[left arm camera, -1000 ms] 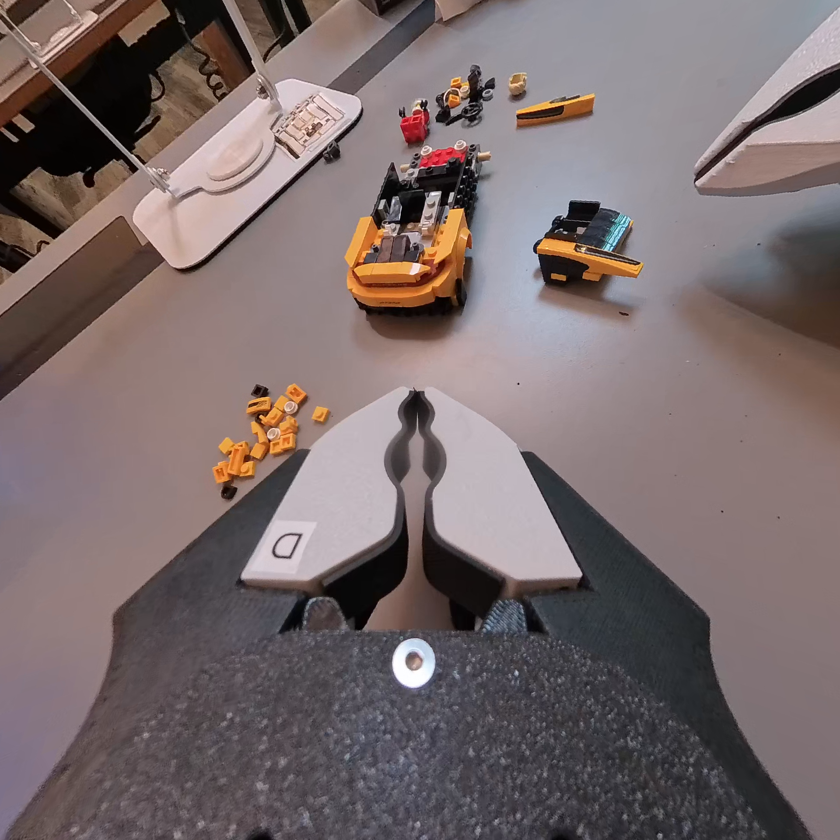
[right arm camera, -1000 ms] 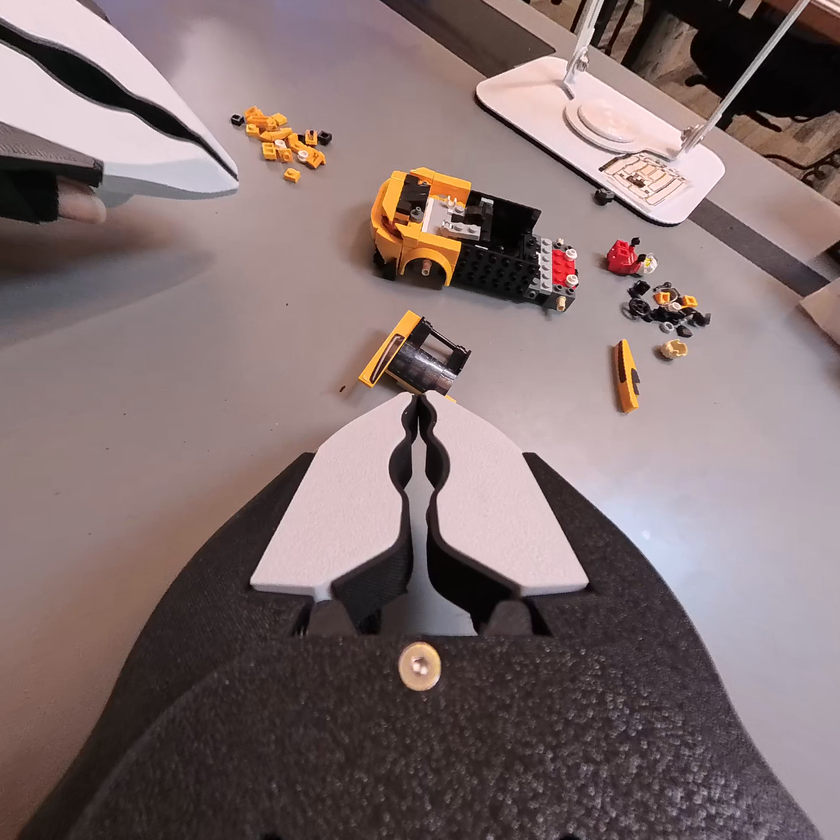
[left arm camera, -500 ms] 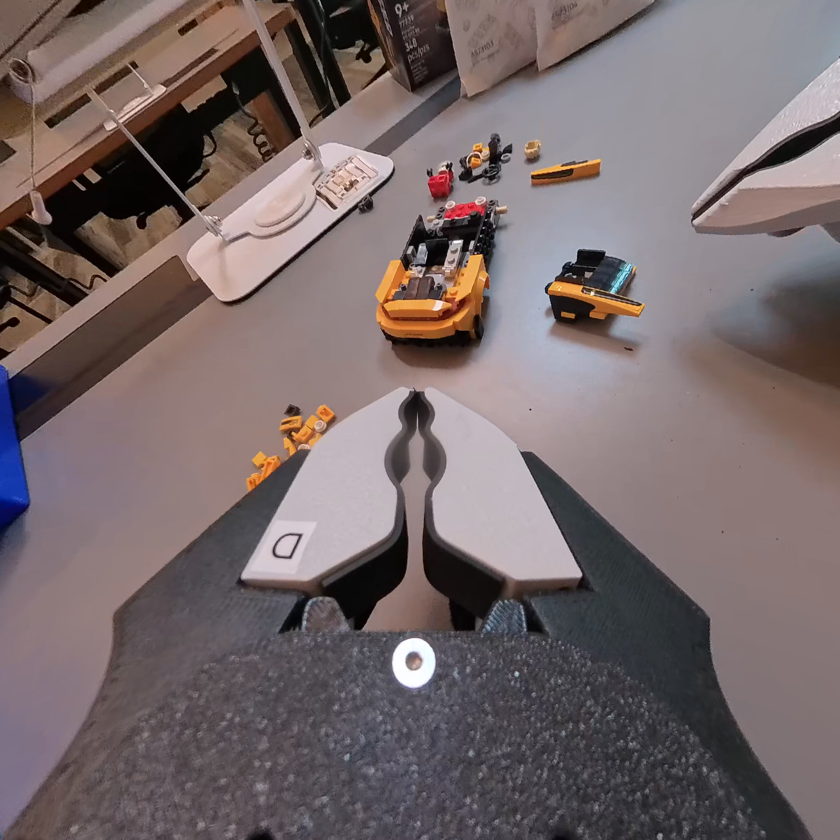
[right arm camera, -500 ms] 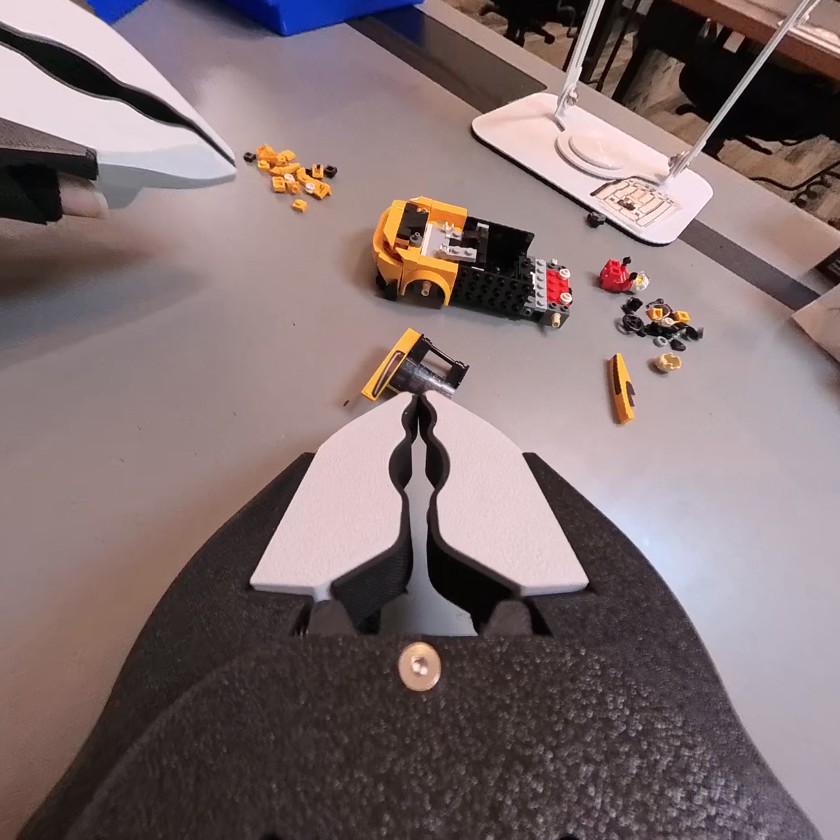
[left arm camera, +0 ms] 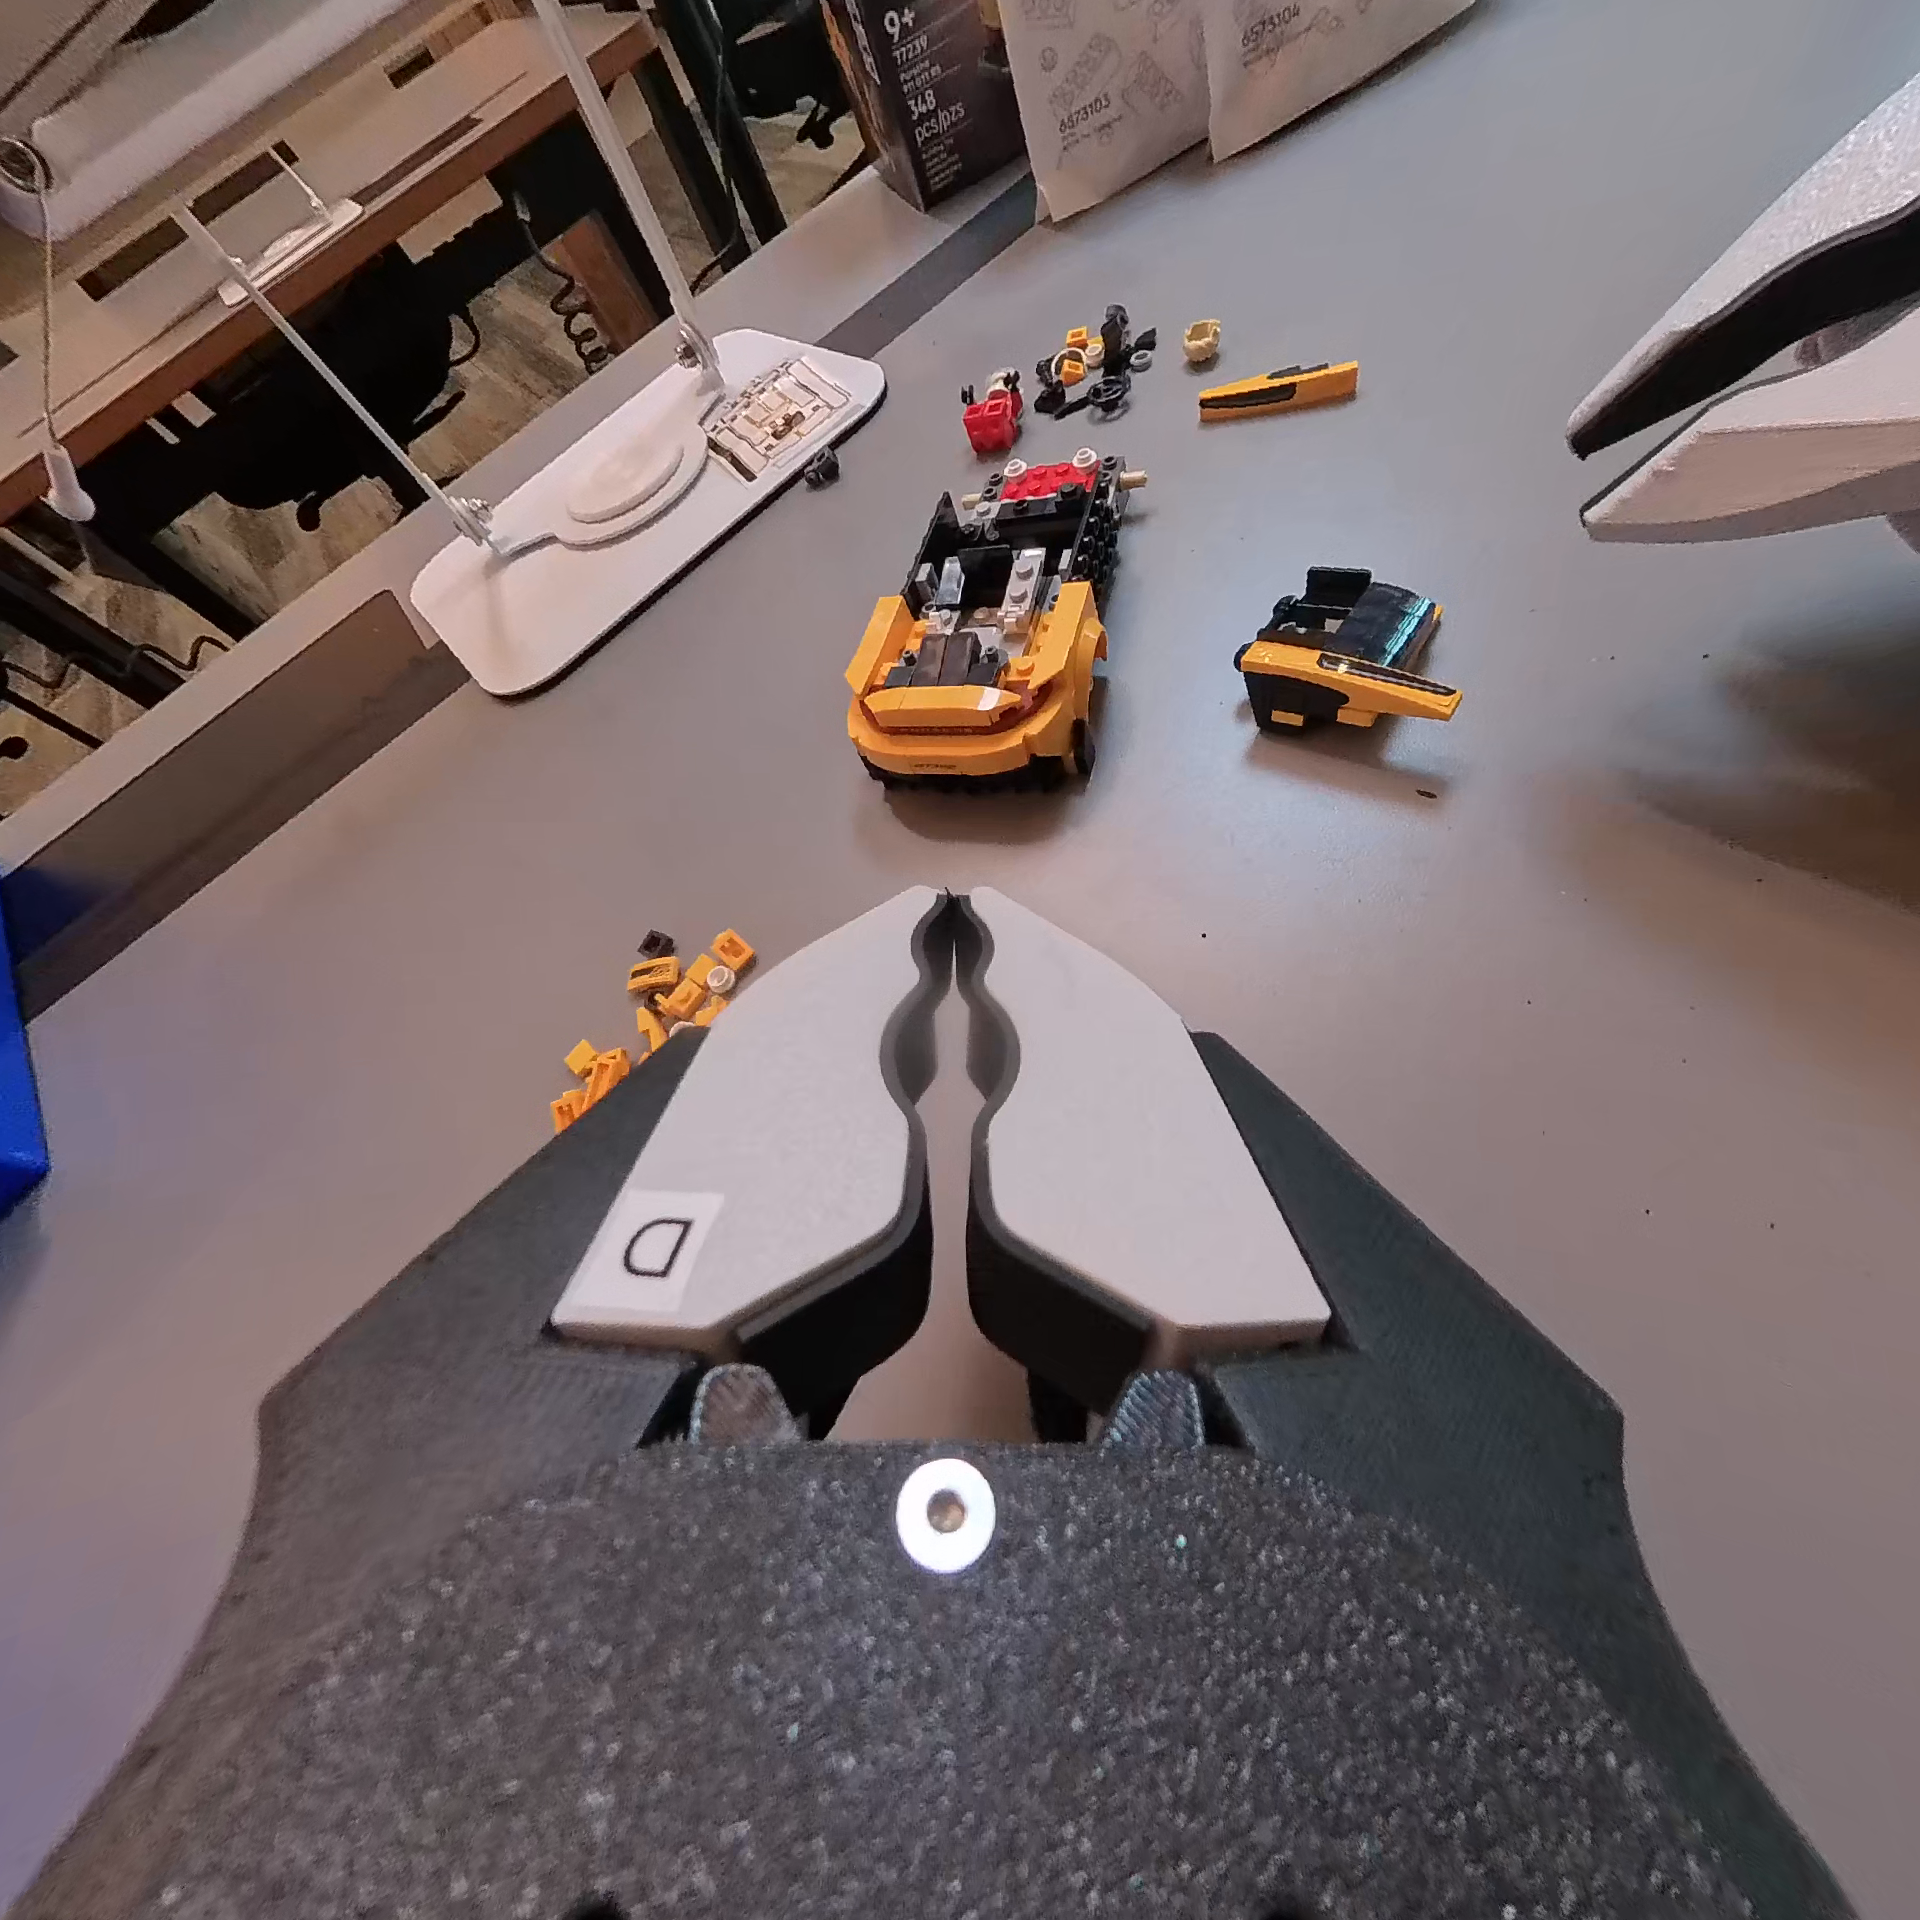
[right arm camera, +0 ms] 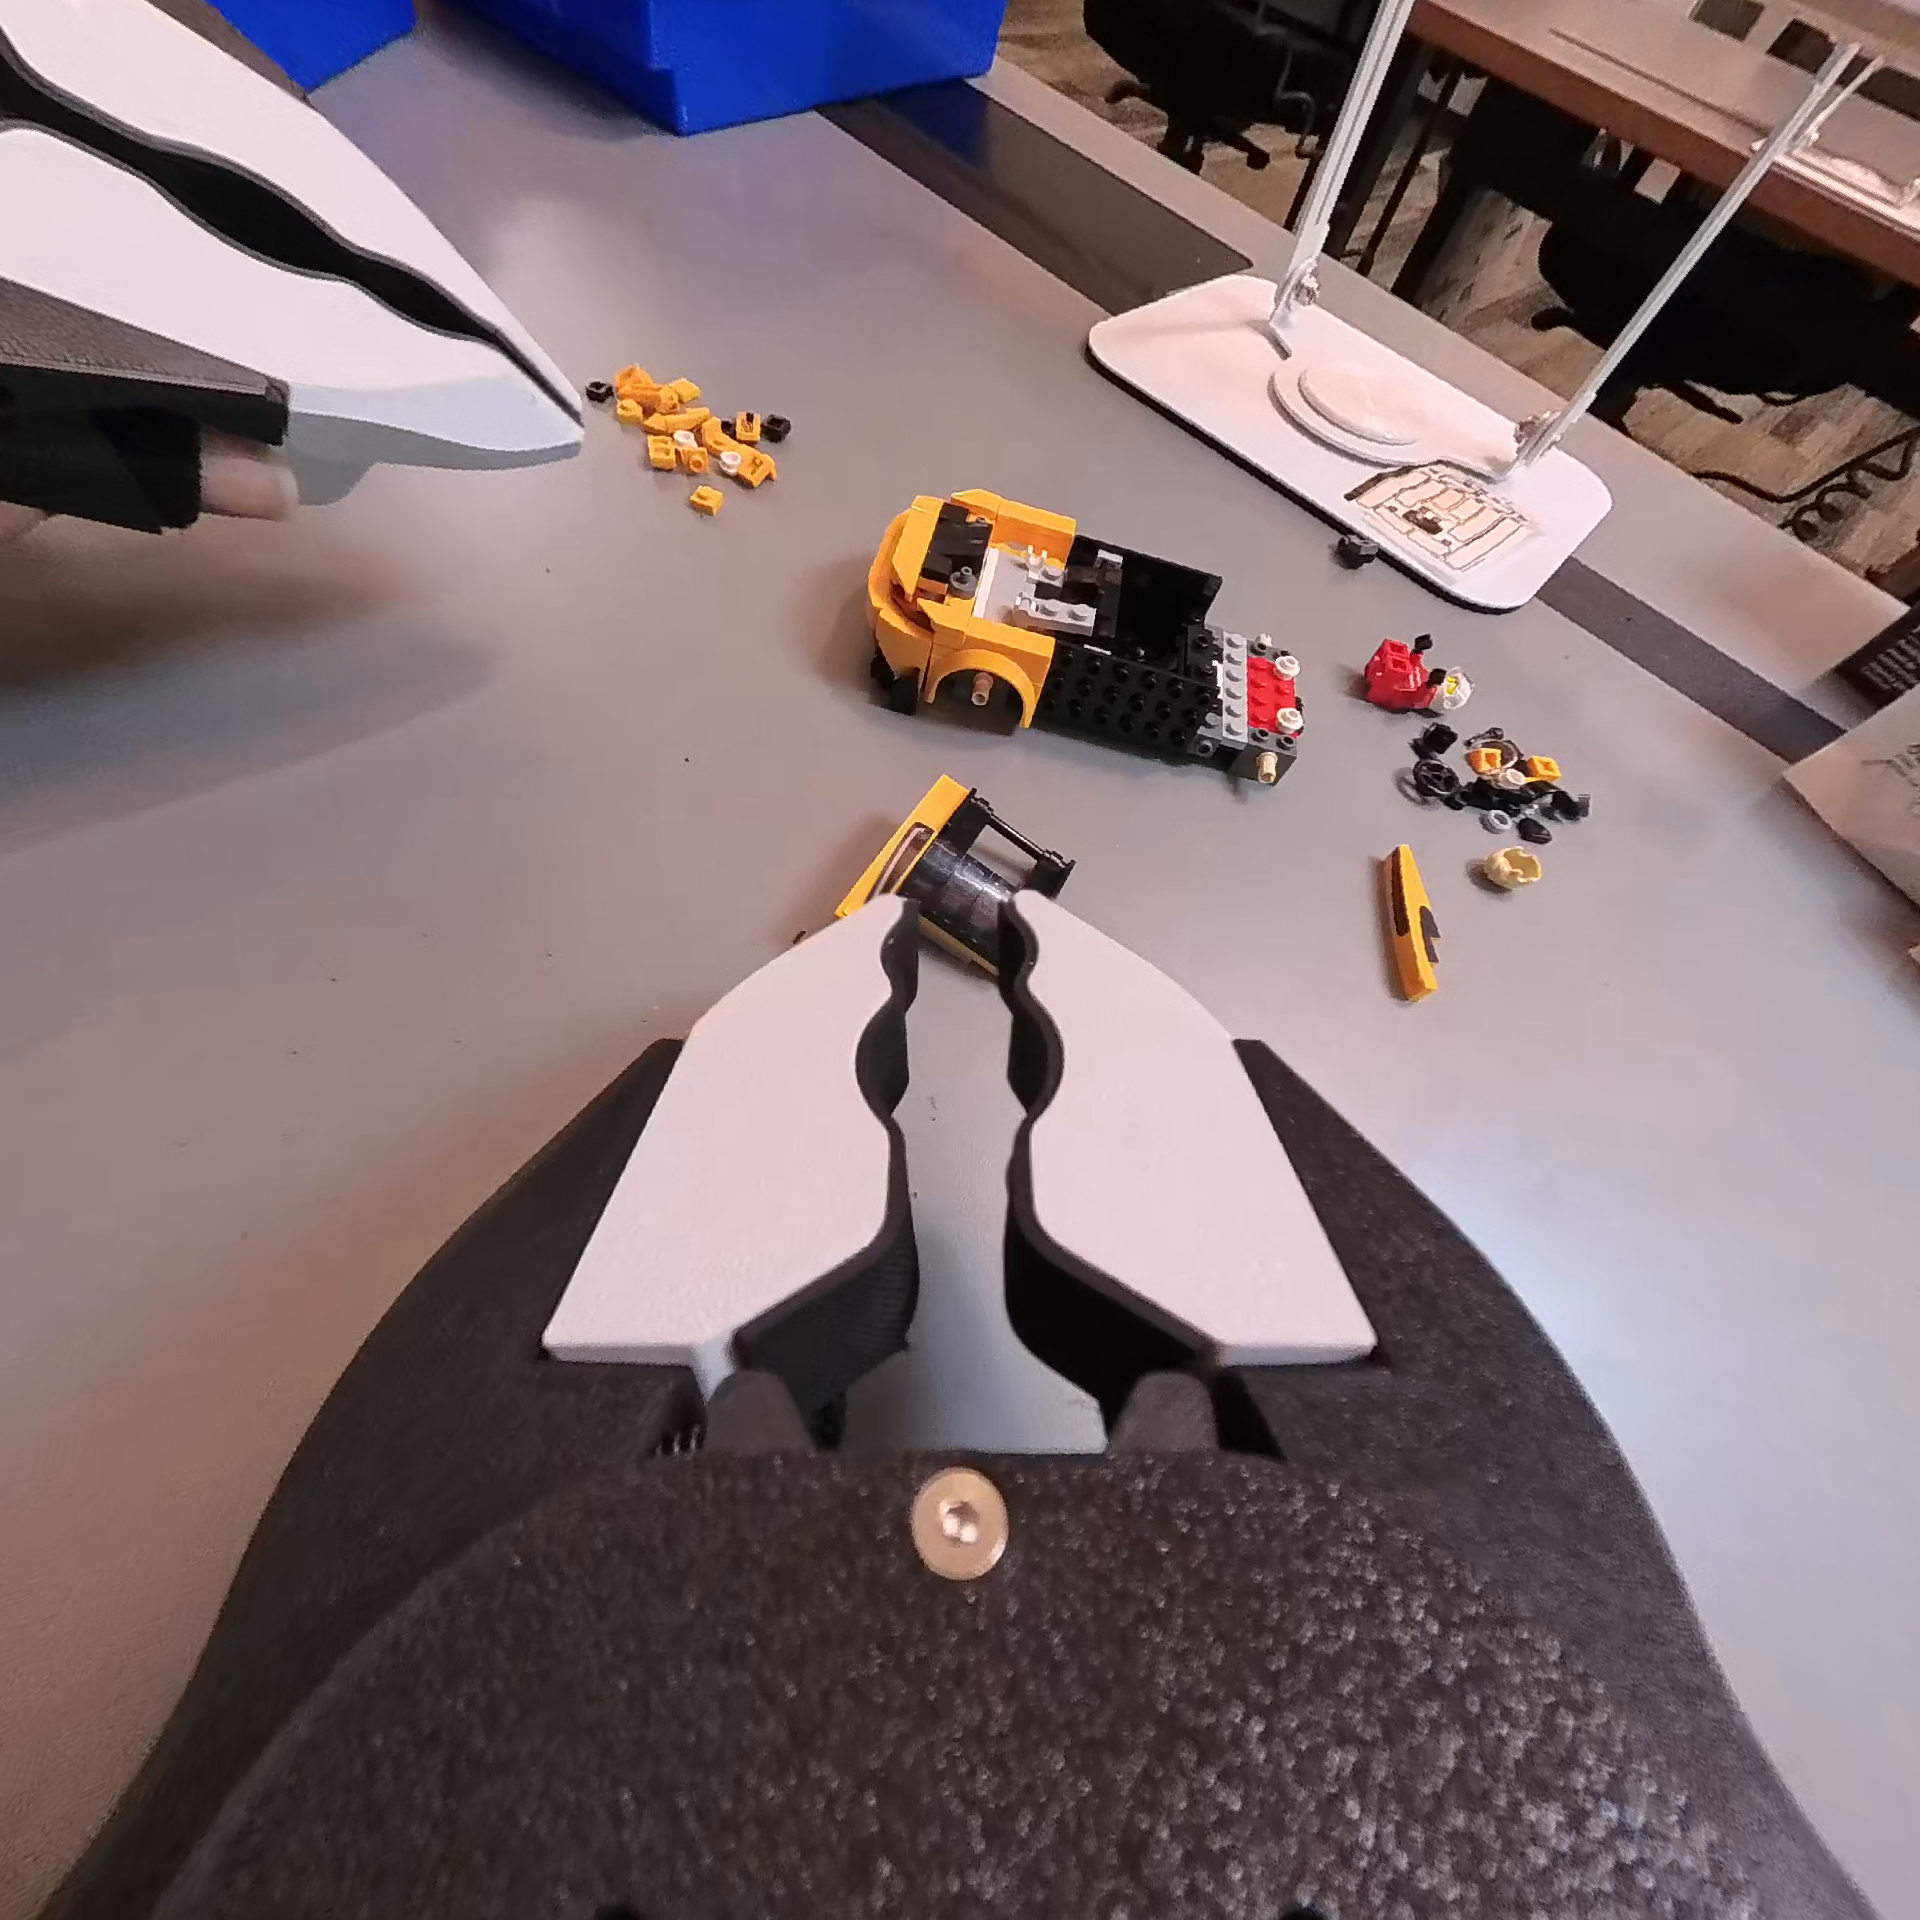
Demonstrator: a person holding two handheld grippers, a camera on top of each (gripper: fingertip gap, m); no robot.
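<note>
Now the left tool (left arm camera: 951,896) is pressed together, holding nothing. Right tool (right arm camera: 956,906) is apart, over the roof piece (right arm camera: 961,868) lying on the worktop (right arm camera: 520,935), car (right arm camera: 1081,634) at 12 o'clock.

Even indoor light, soft shadows, wide-angle edge distortion

Grey tabletop (left arm camera: 1558,1039) with white lamp base (left arm camera: 623,520), blue bins (right arm camera: 727,52), dark carton (left arm camera: 914,94), paper bags (left arm camera: 1122,94).
</note>
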